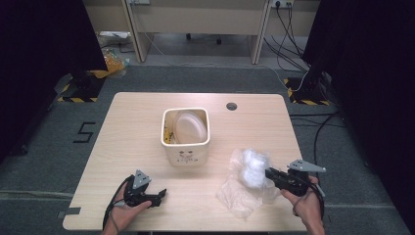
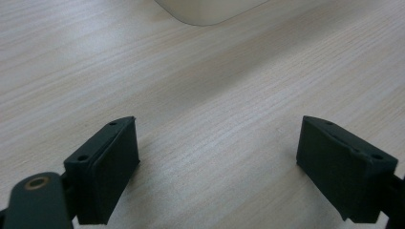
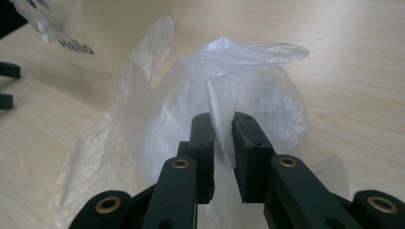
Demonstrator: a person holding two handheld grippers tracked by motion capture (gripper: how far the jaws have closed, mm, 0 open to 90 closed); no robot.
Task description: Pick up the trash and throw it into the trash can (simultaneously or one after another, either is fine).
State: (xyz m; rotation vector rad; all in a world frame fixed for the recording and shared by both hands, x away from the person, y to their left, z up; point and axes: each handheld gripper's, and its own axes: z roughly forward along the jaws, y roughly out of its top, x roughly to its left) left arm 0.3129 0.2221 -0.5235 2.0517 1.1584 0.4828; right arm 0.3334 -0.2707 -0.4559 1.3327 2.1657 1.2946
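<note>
- A cream square bin (image 1: 186, 142) stands at the middle of a light wooden table (image 1: 127, 122), with a pale round lid or plate leaning inside it
- To the right of the bin and nearer the person, a crumpled clear plastic bag (image 1: 247, 178) lies on the table
- The right gripper (image 1: 269, 174) has its jaws pinched together on a fold of the plastic bag
- Left of the bin, near the table's front edge, the left gripper (image 1: 161, 195) hangs low over bare wood, jaws wide apart, holding nothing
</note>
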